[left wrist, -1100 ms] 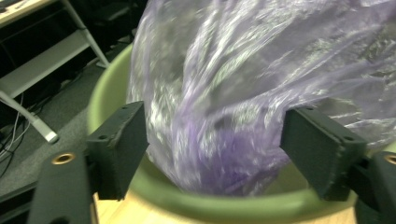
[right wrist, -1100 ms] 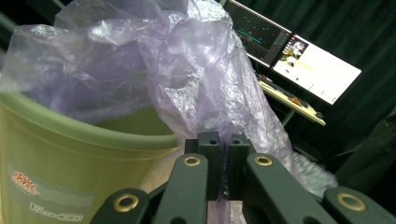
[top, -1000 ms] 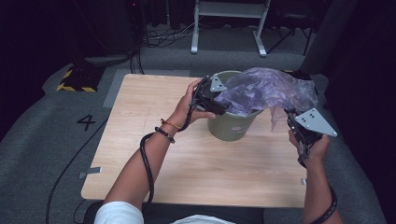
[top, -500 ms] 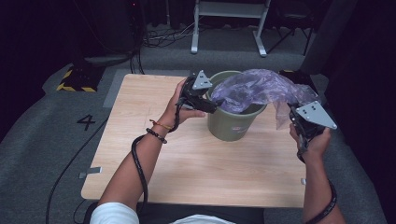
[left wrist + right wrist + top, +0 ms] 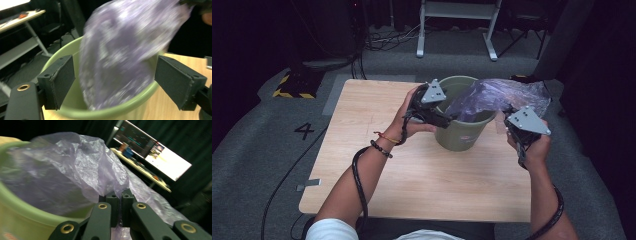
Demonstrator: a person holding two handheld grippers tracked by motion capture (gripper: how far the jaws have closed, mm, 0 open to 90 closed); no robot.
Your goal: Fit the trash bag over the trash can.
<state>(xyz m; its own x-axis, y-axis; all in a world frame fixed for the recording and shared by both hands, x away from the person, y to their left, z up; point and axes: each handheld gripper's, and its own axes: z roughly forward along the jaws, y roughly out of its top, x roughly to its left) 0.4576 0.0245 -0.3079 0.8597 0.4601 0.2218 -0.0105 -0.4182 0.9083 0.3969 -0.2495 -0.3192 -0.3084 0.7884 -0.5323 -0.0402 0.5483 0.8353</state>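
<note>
A green bucket point(image 5: 462, 131) stands on the wooden table point(image 5: 412, 180), right of the middle. A crumpled purple plastic bag point(image 5: 497, 97) hangs half inside it and spills over the right rim. My right gripper point(image 5: 508, 114) is shut on the bag's edge beside the bucket; in the right gripper view the jaws point(image 5: 119, 202) pinch the thin film point(image 5: 82, 167). At the bucket's left rim my left gripper point(image 5: 447, 117) is open, its pads point(image 5: 60, 82) set wide apart with the bag point(image 5: 125, 50) and the bucket rim point(image 5: 105, 112) between and beyond them, untouched.
The table's right edge lies close to the right hand. A white metal frame point(image 5: 457, 22) and cables lie on the floor behind the table. A yellow-black marked block point(image 5: 292, 85) sits at the far left. Cables trail from both grippers along the forearms.
The left gripper let go of the bag and now stands open at the bucket's left rim. The bag has sunk and shifted right with the right gripper, baring the bucket's mouth.
</note>
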